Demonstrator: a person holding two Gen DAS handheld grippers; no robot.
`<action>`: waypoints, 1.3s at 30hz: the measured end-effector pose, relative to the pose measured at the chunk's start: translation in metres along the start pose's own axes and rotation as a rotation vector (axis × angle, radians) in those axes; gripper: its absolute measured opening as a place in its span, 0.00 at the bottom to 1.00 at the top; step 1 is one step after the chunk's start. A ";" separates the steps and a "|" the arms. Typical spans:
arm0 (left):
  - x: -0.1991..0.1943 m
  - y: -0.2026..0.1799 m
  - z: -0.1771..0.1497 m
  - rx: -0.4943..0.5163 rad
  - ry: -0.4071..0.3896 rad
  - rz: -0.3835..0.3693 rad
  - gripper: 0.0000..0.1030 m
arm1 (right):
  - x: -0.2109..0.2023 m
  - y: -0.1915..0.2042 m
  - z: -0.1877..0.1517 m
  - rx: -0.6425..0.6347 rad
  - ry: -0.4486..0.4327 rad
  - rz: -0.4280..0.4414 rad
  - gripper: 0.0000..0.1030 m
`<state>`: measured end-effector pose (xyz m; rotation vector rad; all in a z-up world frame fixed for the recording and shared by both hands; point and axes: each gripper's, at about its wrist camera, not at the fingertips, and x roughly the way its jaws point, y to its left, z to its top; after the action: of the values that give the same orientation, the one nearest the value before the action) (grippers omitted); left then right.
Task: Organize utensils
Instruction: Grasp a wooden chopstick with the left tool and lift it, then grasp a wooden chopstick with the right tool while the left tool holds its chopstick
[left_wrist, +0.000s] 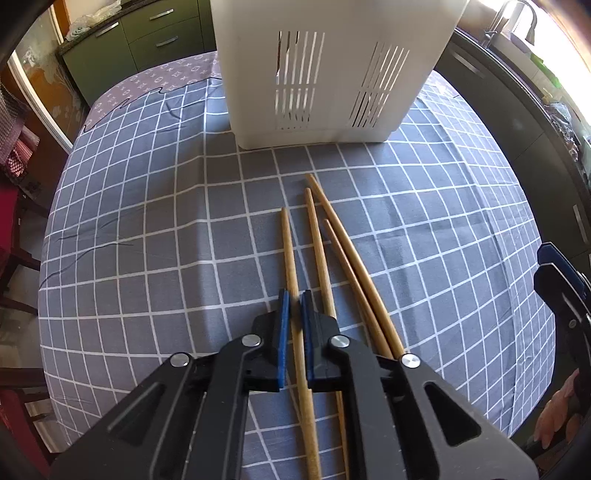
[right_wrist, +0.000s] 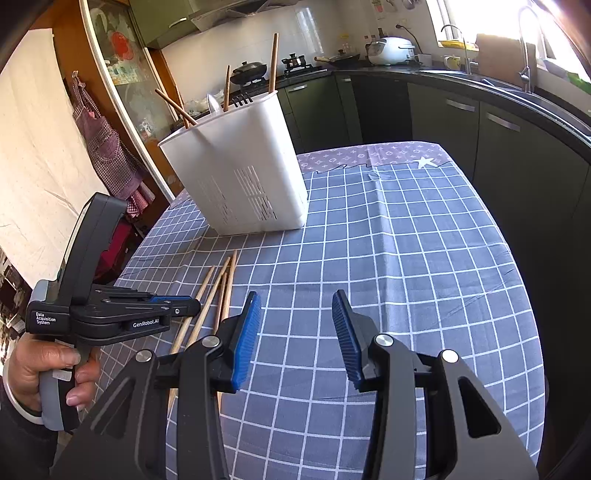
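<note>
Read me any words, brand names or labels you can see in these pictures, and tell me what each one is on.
"Data Acquisition System": grey end of the left gripper body.
"GenRobot.AI": black side of the same gripper.
Papers on the kitchen wall: too small to read.
The tablecloth border carries only symbols.

Setting: a home kitchen. Beyond the right gripper (right_wrist: 295, 306), dark green cabinets (right_wrist: 458, 110) run under a black counter carrying a gas stove with wok (right_wrist: 248, 70), rice cooker (right_wrist: 391, 50) and sink tap (right_wrist: 526, 48). Up left hangs a checked apron (right_wrist: 99, 136).
</note>
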<state>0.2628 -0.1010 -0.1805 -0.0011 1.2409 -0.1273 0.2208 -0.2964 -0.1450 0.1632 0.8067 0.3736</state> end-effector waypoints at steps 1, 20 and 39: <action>0.000 0.002 0.000 -0.005 0.000 -0.003 0.06 | 0.000 -0.001 0.000 0.004 0.001 0.001 0.39; -0.112 0.025 -0.035 -0.036 -0.375 -0.052 0.06 | 0.015 0.003 -0.005 -0.010 0.048 -0.002 0.40; -0.150 0.030 -0.073 -0.051 -0.553 -0.050 0.06 | 0.102 0.078 0.017 -0.281 0.151 -0.061 0.40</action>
<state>0.1489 -0.0515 -0.0655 -0.1047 0.6913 -0.1276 0.2766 -0.1856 -0.1800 -0.1535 0.8968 0.4409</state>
